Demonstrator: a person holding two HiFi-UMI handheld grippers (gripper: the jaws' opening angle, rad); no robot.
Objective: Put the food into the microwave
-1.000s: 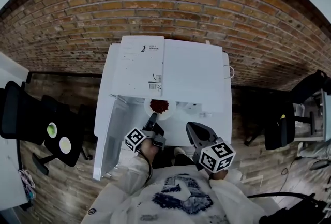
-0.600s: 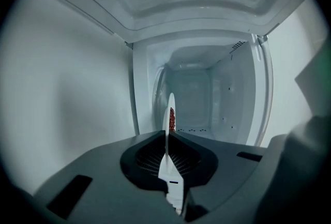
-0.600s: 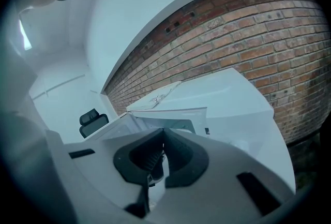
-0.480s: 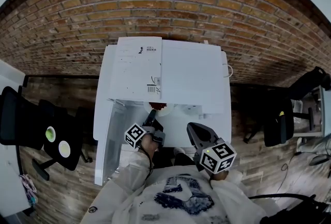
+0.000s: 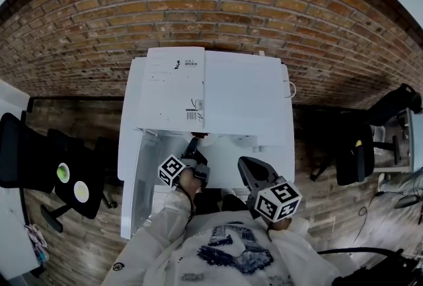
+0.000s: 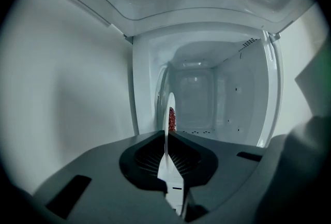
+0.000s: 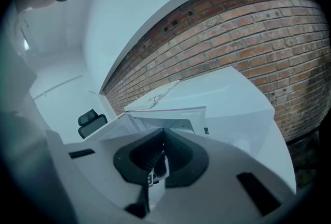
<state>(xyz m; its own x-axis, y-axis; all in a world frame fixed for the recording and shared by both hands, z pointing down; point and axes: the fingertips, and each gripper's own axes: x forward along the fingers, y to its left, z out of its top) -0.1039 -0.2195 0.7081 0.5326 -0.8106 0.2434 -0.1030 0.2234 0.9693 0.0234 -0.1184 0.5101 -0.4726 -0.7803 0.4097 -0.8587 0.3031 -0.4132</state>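
Note:
A white microwave (image 5: 244, 96) stands against the brick wall with its door (image 5: 134, 179) swung open to the left. My left gripper (image 5: 193, 148) reaches into the opening, shut on the rim of a white plate (image 5: 209, 140). In the left gripper view the plate (image 6: 166, 119) shows edge-on between the jaws of the left gripper (image 6: 166, 137), with red food (image 6: 171, 119) on it inside the cavity (image 6: 207, 93). My right gripper (image 5: 249, 168) hangs in front of the microwave, shut on nothing. The right gripper (image 7: 159, 153) points at the microwave (image 7: 227, 99) from outside.
A white sheet with print (image 5: 175, 86) lies on the microwave's top. Black office chairs stand at the left (image 5: 26, 152) and at the right (image 5: 357, 159). The brick wall (image 5: 211, 7) is right behind the microwave.
My left gripper has pushed forward with the plate, so the food has passed from in front of the opening to under the microwave's top. The right gripper has barely moved.

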